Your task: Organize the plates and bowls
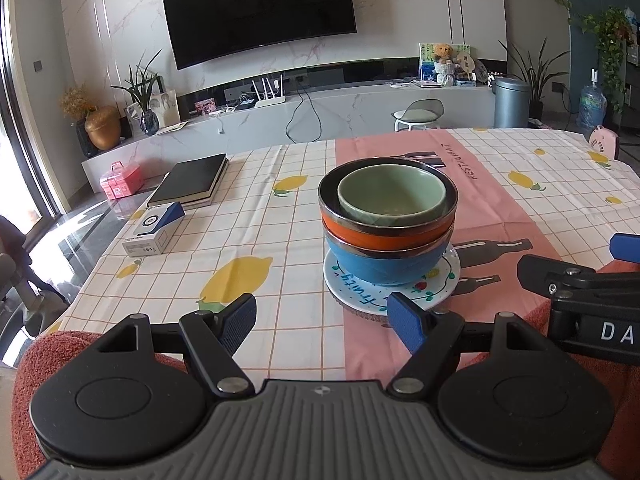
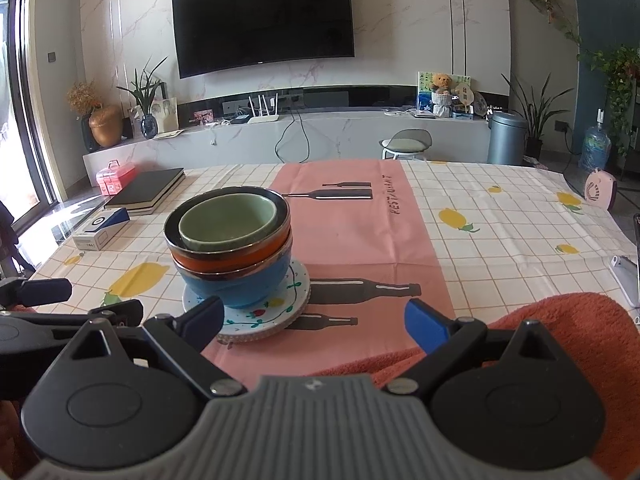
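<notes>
A stack stands on the table: a green bowl inside an orange bowl, inside a blue bowl, on a white painted plate that lies on another plate. The stack also shows in the right wrist view: green bowl, orange bowl, blue bowl, plate. My left gripper is open and empty, just in front of the stack. My right gripper is open and empty, to the stack's front right.
A black book and a small white-and-blue box lie at the table's left. A pink fan-like object stands at the far right edge. An orange towel covers the near edge. A pink runner crosses the checked tablecloth.
</notes>
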Available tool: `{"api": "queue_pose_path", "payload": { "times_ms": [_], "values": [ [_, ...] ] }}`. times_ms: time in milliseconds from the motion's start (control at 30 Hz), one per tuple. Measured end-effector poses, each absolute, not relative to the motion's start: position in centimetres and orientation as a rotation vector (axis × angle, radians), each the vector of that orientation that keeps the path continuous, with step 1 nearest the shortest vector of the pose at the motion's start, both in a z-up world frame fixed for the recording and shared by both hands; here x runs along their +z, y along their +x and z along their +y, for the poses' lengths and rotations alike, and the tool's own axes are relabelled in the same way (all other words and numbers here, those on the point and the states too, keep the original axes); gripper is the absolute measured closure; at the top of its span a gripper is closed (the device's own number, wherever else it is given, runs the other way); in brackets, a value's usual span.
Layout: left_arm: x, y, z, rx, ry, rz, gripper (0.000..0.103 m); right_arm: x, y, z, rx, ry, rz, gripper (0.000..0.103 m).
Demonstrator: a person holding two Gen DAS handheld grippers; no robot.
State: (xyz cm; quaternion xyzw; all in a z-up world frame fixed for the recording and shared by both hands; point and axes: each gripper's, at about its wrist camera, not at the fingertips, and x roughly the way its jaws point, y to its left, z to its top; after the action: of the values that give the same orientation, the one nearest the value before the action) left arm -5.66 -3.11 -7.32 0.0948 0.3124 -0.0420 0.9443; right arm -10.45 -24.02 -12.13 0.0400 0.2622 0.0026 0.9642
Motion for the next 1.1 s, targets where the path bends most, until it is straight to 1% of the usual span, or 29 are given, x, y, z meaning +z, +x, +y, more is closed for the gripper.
{"api": "queue_pose_path", "payload": {
  "times_ms": [1100],
  "values": [
    [-7.10, -5.64, -3.09, -0.090, 0.178, 0.639, 0.015, -12.03, -10.89, -24.22, 0.022, 0.083, 0.516, 0.007]
  ]
}}
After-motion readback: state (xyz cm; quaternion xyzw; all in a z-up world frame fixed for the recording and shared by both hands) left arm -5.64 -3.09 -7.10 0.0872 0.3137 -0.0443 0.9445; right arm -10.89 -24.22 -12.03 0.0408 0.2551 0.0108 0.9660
